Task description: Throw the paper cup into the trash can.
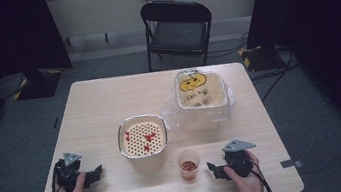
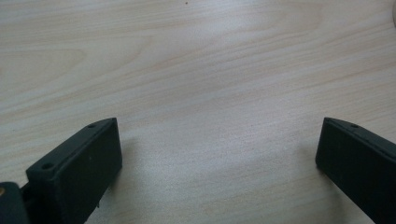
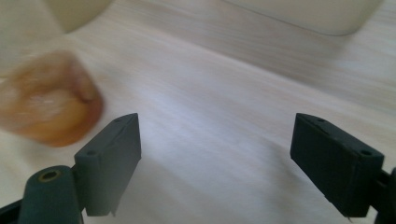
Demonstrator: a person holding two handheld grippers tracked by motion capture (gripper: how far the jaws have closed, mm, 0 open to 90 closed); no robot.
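We see our right gripper (image 1: 215,168) spread wide, holding nothing, just right of a small clear cup (image 1: 188,164): likely light, crushable, best pinched gently mid-wall. Our left gripper (image 1: 96,173) gapes, also holding nothing.

Your right gripper (image 3: 215,154) has its two black jaws spread wide, rising from the lower left and lower right of the frame, with bare pale wood table (image 3: 219,116) between them. At the left edge sits a blurred orange-brown cup (image 3: 46,109), probably the small one with reddish contents, just beside your left jaw. A cream container's edge (image 3: 303,14) crosses the upper right; another cream shape (image 3: 77,11) fills the upper left.
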